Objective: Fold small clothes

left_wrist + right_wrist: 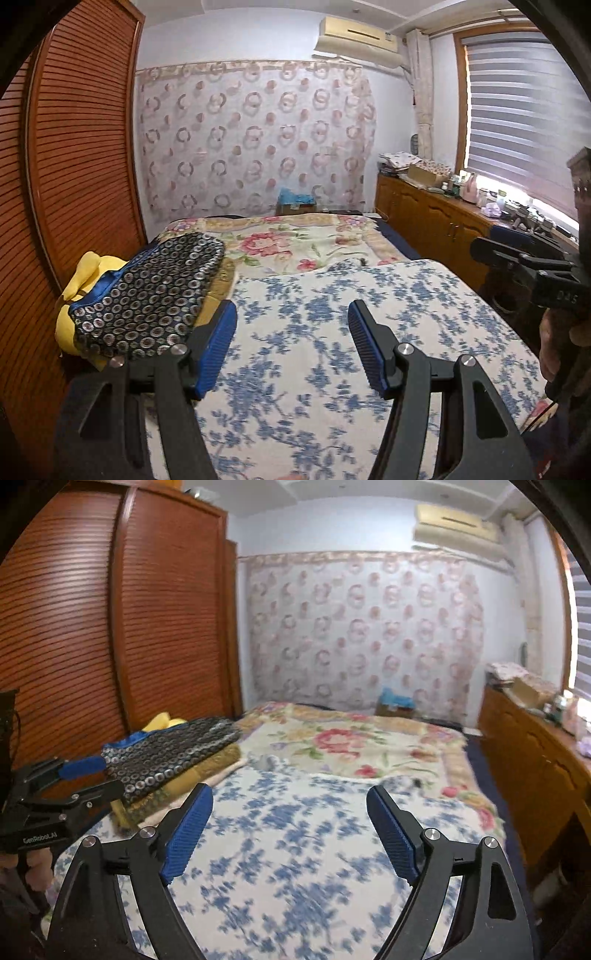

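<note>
Over the near end of the bed point(369, 236), both grippers hover above a white cloth with blue flowers point(332, 332) spread flat there. The left gripper point(291, 347) has its blue-padded fingers wide apart and holds nothing; the right gripper point(290, 830) is likewise spread and empty. At the bed's left edge, beside the wooden slatted wardrobe point(81, 147), lies a folded dark garment with a ring pattern point(155, 291), resting on a mustard-coloured cloth point(218, 762) with something yellow point(85, 273) behind it.
</note>
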A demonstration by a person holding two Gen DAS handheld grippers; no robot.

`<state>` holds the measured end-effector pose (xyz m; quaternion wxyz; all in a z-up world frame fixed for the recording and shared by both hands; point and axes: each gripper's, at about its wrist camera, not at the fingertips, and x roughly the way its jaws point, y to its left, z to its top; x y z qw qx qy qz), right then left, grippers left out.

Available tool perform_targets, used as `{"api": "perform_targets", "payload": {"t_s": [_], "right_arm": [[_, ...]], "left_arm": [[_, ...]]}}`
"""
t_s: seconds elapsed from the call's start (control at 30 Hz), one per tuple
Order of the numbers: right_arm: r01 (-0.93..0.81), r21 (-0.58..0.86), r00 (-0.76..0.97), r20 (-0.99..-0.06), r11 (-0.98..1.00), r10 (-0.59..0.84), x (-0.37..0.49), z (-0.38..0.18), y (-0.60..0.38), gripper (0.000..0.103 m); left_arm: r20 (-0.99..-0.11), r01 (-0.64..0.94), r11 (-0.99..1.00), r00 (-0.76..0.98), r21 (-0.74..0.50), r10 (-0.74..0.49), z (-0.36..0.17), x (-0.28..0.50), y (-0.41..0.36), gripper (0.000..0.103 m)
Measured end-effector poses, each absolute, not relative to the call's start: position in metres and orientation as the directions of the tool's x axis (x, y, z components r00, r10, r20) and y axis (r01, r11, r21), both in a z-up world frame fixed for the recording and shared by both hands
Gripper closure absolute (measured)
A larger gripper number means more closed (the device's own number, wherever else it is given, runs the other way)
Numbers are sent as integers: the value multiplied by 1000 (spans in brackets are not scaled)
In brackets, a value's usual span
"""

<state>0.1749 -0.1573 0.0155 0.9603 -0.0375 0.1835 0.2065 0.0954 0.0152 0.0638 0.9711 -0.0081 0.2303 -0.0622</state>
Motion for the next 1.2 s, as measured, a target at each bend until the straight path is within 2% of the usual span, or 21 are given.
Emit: {"api": "perform_targets", "payload": {"t_s": [0.4, 1.2], "right_arm": [[-293, 29, 901, -326, 956, 286, 132, 16, -212, 16], [-268, 31, 911, -318, 963, 263, 125, 9, -225, 16]], "left_arm": [[-416, 131, 991, 899, -40, -136, 85, 76, -13, 41], [-416, 116, 992, 901, -50, -126, 85, 76, -13, 40]]}}
